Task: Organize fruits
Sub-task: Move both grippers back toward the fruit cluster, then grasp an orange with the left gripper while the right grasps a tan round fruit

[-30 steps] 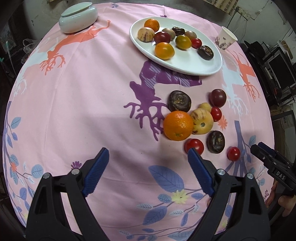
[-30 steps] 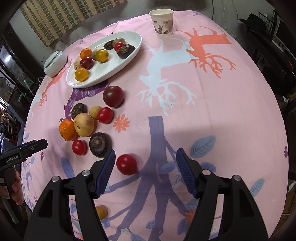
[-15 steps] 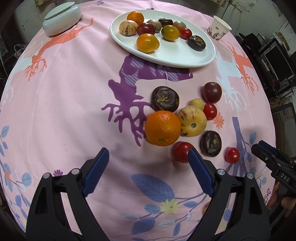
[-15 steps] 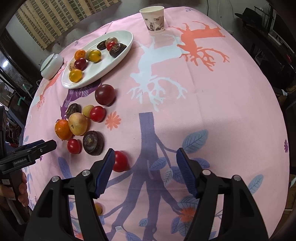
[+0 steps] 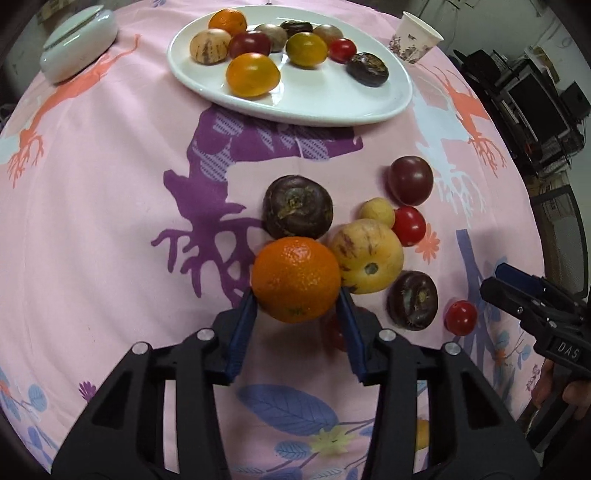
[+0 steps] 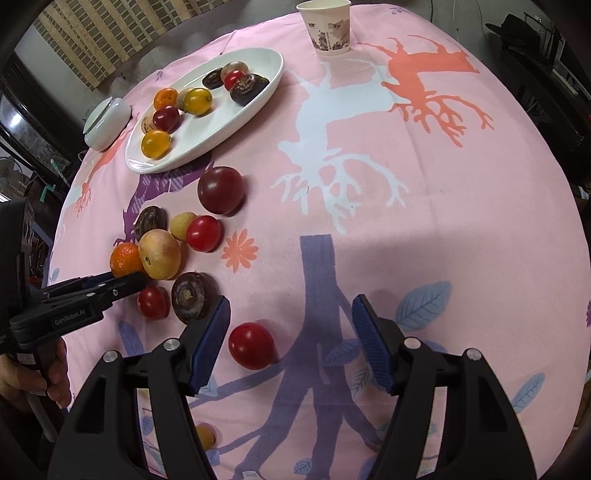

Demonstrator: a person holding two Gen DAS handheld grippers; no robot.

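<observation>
An orange [image 5: 295, 282] lies on the pink cloth at the near end of a cluster of loose fruit. My left gripper [image 5: 295, 295] is closing its jaws around it, and both blue pads touch its sides. Beside it lie a yellow streaked fruit [image 5: 365, 260], two dark wrinkled fruits [image 5: 297, 212], a dark plum [image 5: 410, 181] and small red tomatoes [image 5: 408, 225]. The white oval plate [image 5: 332, 107] behind holds several fruits. My right gripper [image 6: 290, 302] is open, with a red tomato [image 6: 251, 345] lying between its fingers, close to the left one.
A paper cup [image 6: 328, 27] stands at the far side of the table, right of the plate. A white lidded bowl [image 5: 77, 44] sits at the far left. A small yellow fruit [image 6: 205, 435] lies near the front edge. Dark furniture stands beyond the table's right edge.
My left gripper came forward and down over the orange and its wide jaws narrowed onto it. My right gripper shifted left, so the red tomato now lies between its fingers.
</observation>
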